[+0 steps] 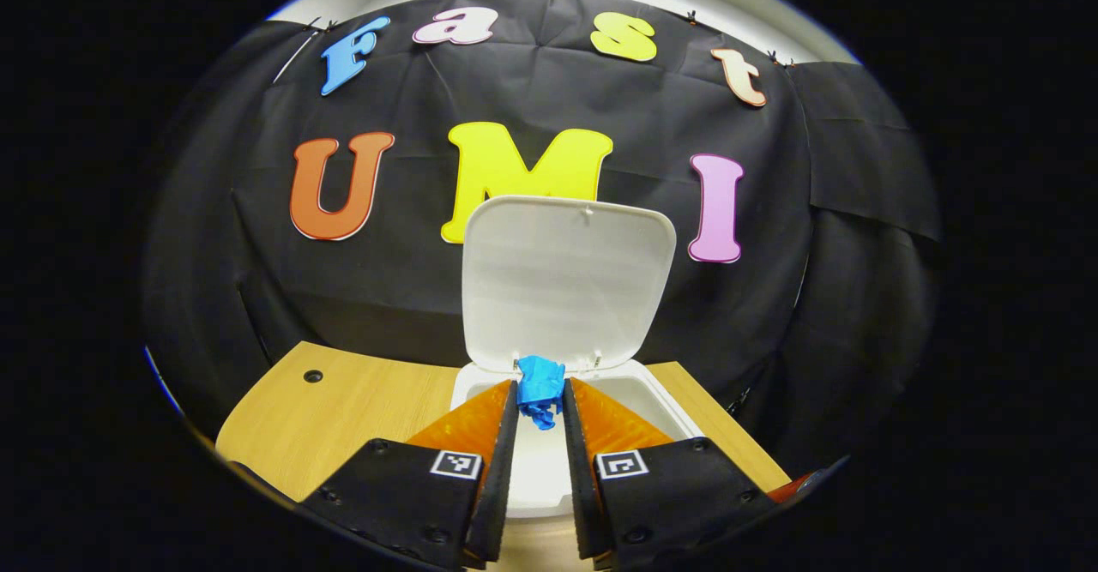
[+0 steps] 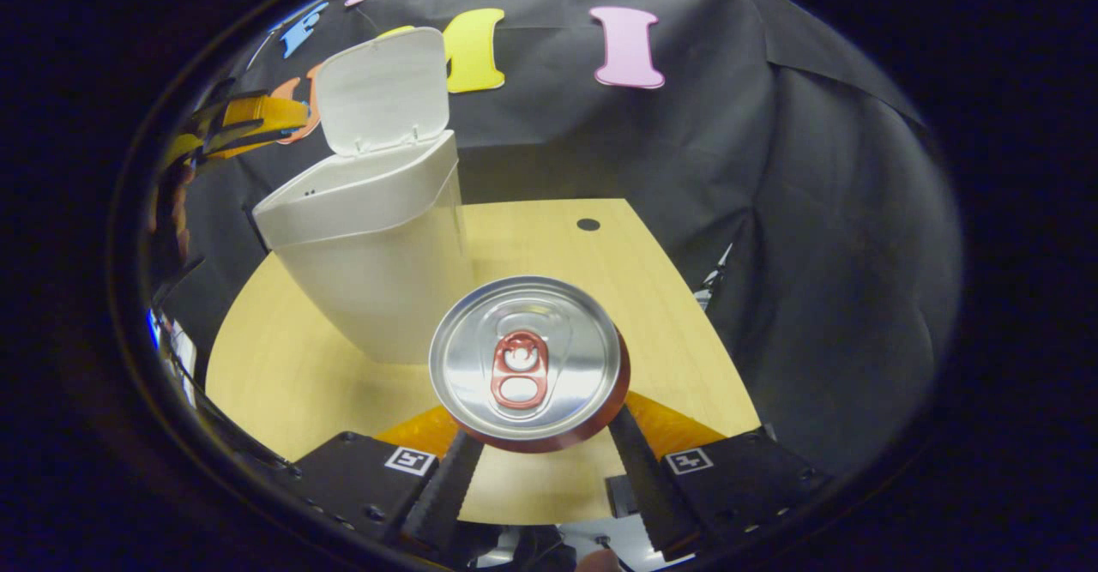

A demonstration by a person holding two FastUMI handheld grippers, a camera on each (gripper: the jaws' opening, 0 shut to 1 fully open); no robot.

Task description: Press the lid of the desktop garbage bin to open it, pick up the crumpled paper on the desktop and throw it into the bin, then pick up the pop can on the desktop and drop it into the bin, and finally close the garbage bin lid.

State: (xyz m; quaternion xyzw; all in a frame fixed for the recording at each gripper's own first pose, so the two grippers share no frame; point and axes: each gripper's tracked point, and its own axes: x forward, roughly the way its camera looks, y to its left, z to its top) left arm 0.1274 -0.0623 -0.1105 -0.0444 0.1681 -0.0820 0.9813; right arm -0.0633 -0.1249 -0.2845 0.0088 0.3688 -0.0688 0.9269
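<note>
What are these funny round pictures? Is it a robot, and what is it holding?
There is no robot here. A person holds a two-finger gripper in each hand, and a small camera rides on each one, looking along its fingers. The lens bends the picture, so it looks round.

In the left gripper view, the left gripper pinches a blue crumpled paper above the open white bin, whose lid stands up.

In the right gripper view, the right gripper has its fingers on either side of a pop can, seen from above. I cannot tell whether they squeeze it yet. The bin stands beside it on the wooden desk.
</note>
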